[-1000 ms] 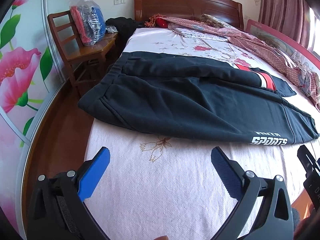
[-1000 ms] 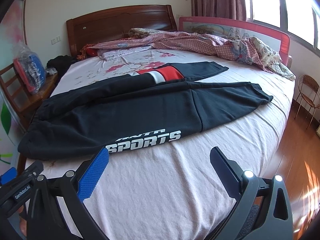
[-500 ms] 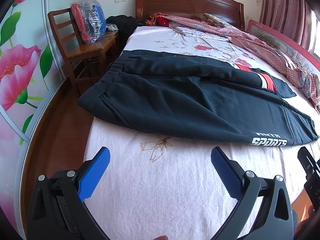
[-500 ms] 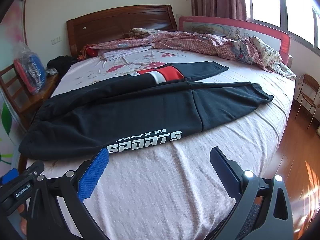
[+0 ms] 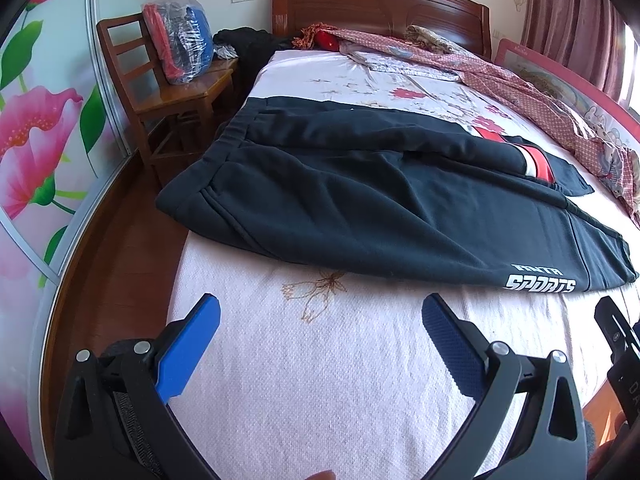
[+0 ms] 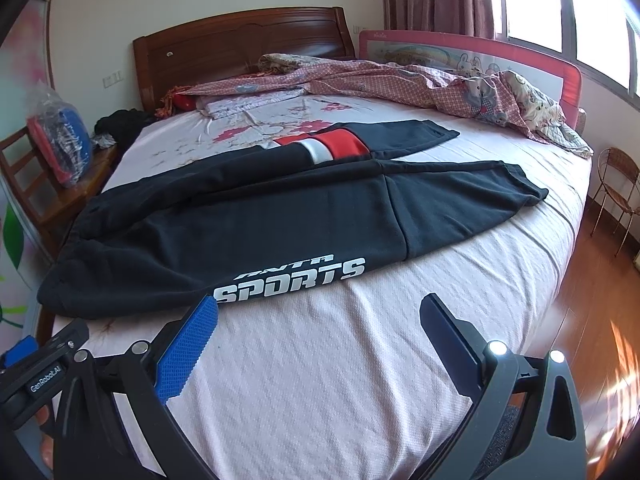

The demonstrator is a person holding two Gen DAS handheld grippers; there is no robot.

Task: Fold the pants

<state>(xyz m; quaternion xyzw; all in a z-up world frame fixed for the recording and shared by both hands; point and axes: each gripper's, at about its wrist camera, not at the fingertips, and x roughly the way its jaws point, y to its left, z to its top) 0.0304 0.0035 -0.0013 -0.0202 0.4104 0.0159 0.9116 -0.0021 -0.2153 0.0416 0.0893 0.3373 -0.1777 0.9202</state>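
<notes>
Black track pants [image 5: 360, 200] lie spread across the bed, waistband at the left edge, legs running right. The near leg bears white "SPORTS" lettering [image 6: 292, 280]; the far leg has a red and white band [image 6: 332, 146]. The pants also show in the right wrist view [image 6: 280, 216]. My left gripper [image 5: 320, 312] is open and empty, above the bare sheet short of the pants' near edge. My right gripper [image 6: 320, 312] is open and empty, just short of the lettering.
The bed [image 5: 340, 380] has a pale pink sheet. A wooden chair [image 5: 160, 92] with a plastic bag stands at its left. A rumpled pink quilt [image 6: 440, 84] and a red bed rail [image 6: 480, 52] lie at the far side. Wood floor [image 6: 592, 280] is on the right.
Both views have shifted only slightly; the pants lie as before. Both grippers stay open.
</notes>
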